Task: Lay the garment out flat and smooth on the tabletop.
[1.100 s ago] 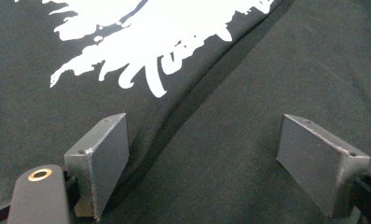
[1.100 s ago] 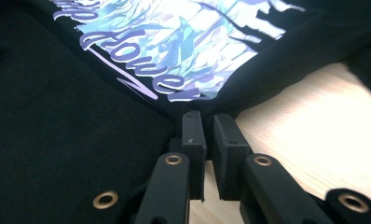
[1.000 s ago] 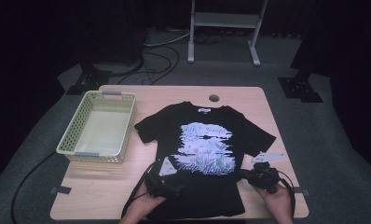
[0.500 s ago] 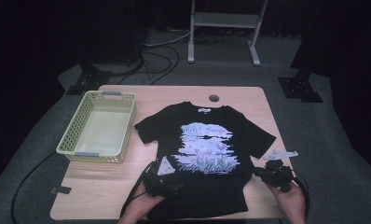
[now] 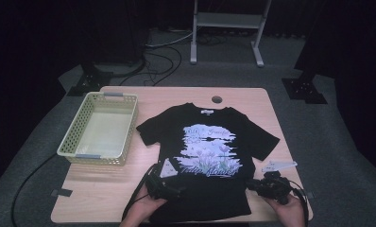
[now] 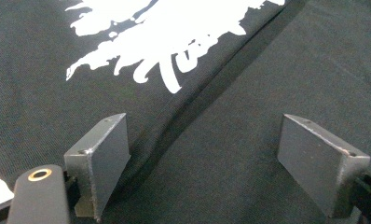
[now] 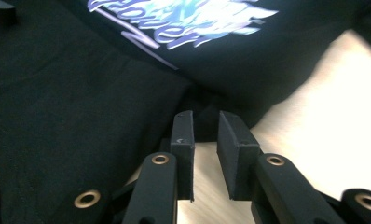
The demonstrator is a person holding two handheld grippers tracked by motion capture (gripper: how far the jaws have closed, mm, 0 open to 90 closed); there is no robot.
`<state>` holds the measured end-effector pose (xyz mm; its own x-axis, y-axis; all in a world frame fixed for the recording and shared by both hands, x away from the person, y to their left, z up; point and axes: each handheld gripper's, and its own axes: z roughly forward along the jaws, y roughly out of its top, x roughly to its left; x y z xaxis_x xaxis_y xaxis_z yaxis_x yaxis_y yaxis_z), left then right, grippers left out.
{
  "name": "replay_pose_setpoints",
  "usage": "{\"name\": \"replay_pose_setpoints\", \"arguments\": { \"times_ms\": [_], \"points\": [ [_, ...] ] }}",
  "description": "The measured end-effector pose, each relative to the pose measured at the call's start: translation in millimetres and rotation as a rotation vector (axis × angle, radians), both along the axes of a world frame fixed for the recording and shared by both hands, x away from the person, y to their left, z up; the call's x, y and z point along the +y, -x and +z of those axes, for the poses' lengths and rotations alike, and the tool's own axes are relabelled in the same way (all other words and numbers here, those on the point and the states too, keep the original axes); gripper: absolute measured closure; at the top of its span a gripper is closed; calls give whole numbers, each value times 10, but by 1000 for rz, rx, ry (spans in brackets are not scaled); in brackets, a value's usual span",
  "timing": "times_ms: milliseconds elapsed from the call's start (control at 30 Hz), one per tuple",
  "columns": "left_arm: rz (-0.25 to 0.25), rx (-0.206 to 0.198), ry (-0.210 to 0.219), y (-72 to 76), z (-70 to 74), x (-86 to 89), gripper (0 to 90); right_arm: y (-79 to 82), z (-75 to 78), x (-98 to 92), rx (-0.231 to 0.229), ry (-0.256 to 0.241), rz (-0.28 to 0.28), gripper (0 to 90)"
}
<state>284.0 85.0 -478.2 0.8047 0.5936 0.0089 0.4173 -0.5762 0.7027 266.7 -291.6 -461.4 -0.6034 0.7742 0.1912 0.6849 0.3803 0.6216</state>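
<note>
Lying flat on the bench, the black t-shirt (image 5: 207, 156) sits under the left gripper (image 6: 216, 154)'s wide-apart jaws; the right gripper (image 7: 206, 135)'s jaws, nearly together, clamp nothing at its hem edge.

I see a pale yellow perforated basket (image 5: 99, 131) on the table's left half | a round grommet hole (image 5: 217, 100) near the far edge, centre | a small white paper slip (image 5: 278, 165) near the right edge | a metal stand (image 5: 228, 21) on the floor beyond | black cables (image 5: 165, 56) far left.
</note>
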Motion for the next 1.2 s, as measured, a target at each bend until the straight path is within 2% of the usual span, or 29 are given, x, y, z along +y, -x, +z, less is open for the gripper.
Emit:
{"name": "replay_pose_setpoints", "arguments": {
  "times_ms": [200,300,367,467,533,667,900,967,1000,1067,1133,1200],
  "points": [
    [-3,1,-4,-7,3,-4,166,-9,-37,120,6,11,0,656],
    [-3,1,-5,-7,3,-4,165,2,-47,186,-4,37,-2,639],
    [-2,0,-4,-5,2,-5,165,29,-46,252,-27,67,-3,698],
    [0,0,-2,-3,0,-4,165,77,-49,348,-66,112,29,879],
    [-2,2,-2,-4,2,-1,166,87,-38,365,-58,126,44,890],
    [-2,0,2,-3,-1,4,166,137,46,241,-59,164,33,894],
    [-2,-3,8,-4,-7,14,166,274,199,-129,-51,208,-38,900],
    [-2,-5,7,-3,-7,15,166,306,227,-215,-57,251,-60,900],
    [0,-5,7,-2,-8,12,166,320,243,-256,-52,243,-71,900],
    [0,-2,6,-4,-5,10,166,339,264,-310,-44,179,-69,857],
    [0,-1,2,-7,-2,8,166,331,236,-287,-3,130,-41,764],
    [2,-1,2,-3,-2,6,166,335,178,-218,8,105,-16,740]
  ]
}}
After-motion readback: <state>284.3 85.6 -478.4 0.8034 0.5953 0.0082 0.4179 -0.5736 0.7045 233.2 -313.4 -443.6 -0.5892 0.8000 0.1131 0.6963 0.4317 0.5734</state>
